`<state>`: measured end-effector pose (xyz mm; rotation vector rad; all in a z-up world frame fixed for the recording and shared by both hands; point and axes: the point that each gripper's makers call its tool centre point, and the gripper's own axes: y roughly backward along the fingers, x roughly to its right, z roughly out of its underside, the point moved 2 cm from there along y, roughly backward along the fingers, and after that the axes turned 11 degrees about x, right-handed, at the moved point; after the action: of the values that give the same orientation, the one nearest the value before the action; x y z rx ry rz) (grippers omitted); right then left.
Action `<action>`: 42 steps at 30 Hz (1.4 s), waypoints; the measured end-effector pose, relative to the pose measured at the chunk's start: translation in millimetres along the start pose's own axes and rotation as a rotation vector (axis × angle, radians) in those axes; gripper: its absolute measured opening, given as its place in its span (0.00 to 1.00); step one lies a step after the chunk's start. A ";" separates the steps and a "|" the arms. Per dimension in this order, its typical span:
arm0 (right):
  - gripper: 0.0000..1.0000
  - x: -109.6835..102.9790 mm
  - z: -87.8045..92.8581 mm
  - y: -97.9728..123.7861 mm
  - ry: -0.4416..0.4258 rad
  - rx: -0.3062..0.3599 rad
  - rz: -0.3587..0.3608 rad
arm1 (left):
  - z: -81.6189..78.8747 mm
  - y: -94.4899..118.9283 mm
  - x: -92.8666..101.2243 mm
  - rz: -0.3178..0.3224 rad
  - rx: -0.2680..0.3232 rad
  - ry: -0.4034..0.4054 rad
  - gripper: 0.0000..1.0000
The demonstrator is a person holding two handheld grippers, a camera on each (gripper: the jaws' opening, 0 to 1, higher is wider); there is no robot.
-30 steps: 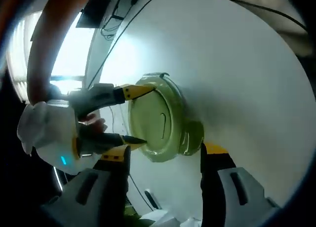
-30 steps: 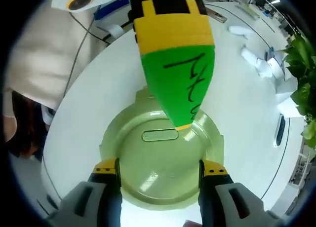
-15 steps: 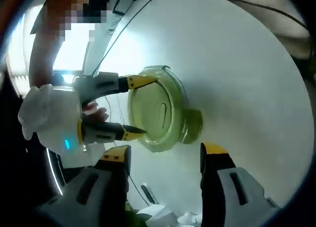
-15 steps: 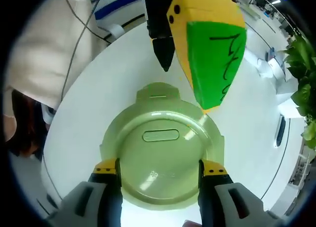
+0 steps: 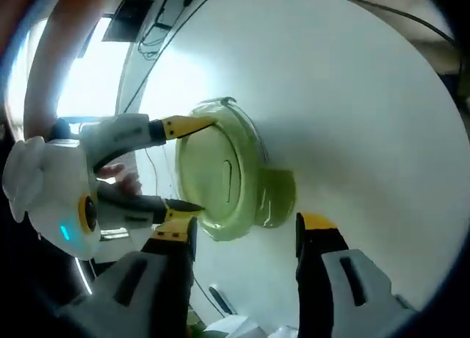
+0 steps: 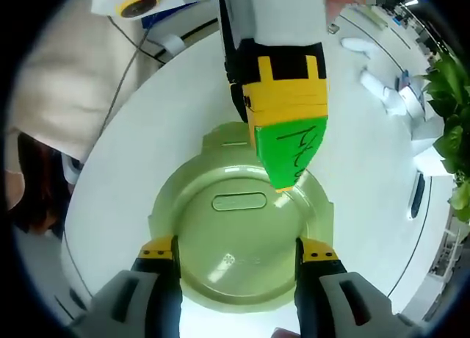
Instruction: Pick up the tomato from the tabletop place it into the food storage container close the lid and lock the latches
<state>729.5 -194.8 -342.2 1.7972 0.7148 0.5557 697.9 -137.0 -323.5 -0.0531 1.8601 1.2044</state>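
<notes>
Green container (image 6: pixel 239 239), one, lid (image 5: pixel 217 173) on, on white table (image 5: pixel 352 95); contents hidden, tomato unseen. Two grippers: right (image 6: pixel 236 251) spread across the lid's near rim, gripping nothing; left (image 5: pixel 244 231) wide apart, empty, near one latch (image 5: pixel 277 198).

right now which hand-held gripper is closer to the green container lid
Right. The right hand-held gripper has its open jaws straddling the lid at its rim. The left hand-held gripper sits back off the container's side, its green-taped jaw over the lid's far edge.

Round white table (image 6: pixel 147 125). On it: green lidded container (image 6: pixel 239 235), lid on; cables (image 6: pixel 121 59) at far edge; small white items (image 6: pixel 382 92) on the right.
</notes>
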 end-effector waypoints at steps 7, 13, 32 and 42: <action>0.57 9.2 7.0 1.0 0.001 -0.007 -0.003 | -3.2 -7.5 0.2 0.042 0.015 -0.009 0.46; 0.57 11.8 7.5 0.8 -0.001 0.007 -0.002 | 1.9 5.1 -5.4 0.069 -0.025 0.026 0.41; 0.56 14.3 9.2 1.9 -0.005 0.046 0.001 | -5.4 -19.7 -1.4 0.198 0.037 0.002 0.34; 0.56 14.4 8.7 2.0 -0.003 0.043 0.000 | -11.1 -21.8 2.0 0.350 0.055 -0.008 0.28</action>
<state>746.1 -191.0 -342.7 1.8376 0.7295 0.5406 699.7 -156.0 -339.0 0.3193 1.9469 1.3824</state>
